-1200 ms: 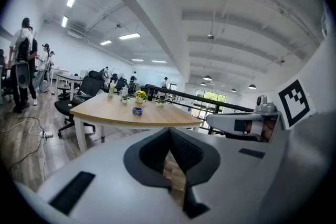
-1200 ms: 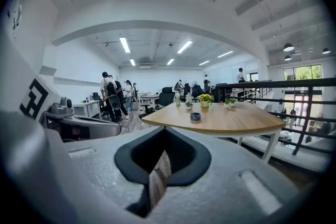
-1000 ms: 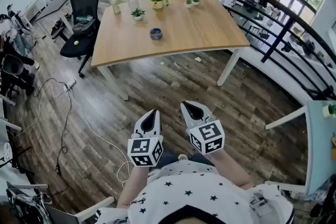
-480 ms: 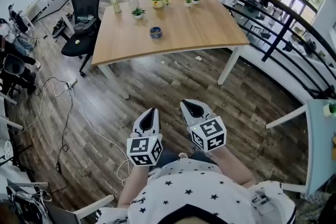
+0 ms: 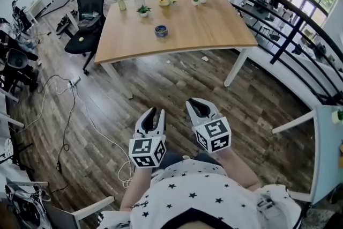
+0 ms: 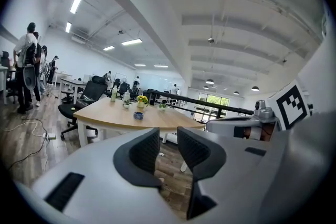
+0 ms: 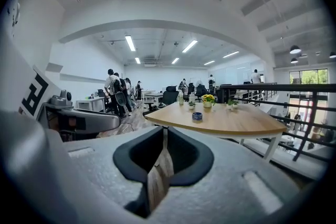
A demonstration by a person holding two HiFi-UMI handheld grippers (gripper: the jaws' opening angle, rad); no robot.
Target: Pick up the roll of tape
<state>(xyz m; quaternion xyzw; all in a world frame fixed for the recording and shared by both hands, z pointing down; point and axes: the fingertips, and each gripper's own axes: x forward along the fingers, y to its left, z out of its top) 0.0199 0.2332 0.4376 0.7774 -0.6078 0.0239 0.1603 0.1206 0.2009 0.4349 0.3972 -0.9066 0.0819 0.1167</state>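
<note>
The counter [image 5: 203, 29] is topped with smooth, pale, matt wood, while the floor [image 5: 177, 88] is laid in darker, grained wood planks. The railing [image 5: 286, 35] is formed of dark metal bars; the roll of tape [image 5: 160, 31] is too small for its finish to be judged.

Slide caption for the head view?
Left claw and right claw, empty and just opening, hover over floor short of the wooden table bearing the tape roll.
</note>
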